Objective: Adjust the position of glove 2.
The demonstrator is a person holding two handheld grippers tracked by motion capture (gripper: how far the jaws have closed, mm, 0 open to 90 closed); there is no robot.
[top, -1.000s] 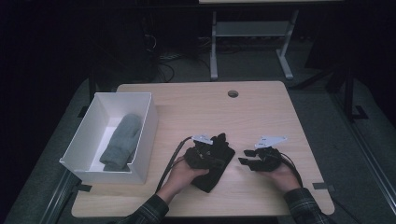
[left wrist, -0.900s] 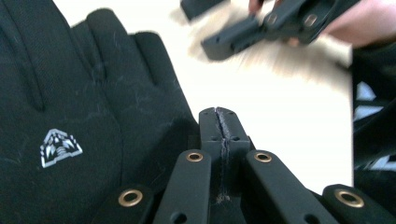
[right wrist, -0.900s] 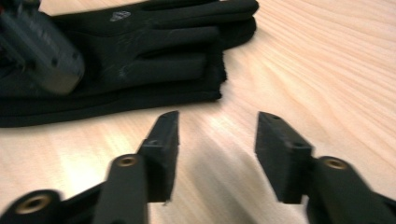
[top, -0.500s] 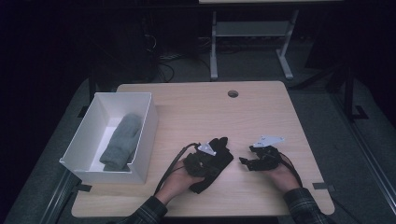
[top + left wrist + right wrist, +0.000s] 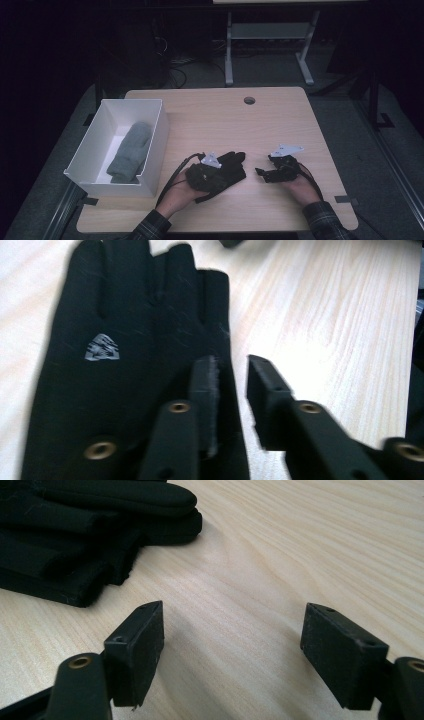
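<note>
Black gloves (image 5: pixel 225 172) lie limp and light on the counter (image 5: pixel 280 125); pinch the cuff at 6 o'clock. Left claw (image 5: pixel 230 390) has just parted, right claw (image 5: pixel 232 652) just widened, both empty.

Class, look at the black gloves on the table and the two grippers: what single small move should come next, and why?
Probably the left gripper should close on the edge of the black gloves to lift them toward the white box. Its jaws have just been opening and stand slightly apart above the gloves' edge, gripping nothing. The right gripper is open over bare table, and the box already holds a grey glove.
</note>
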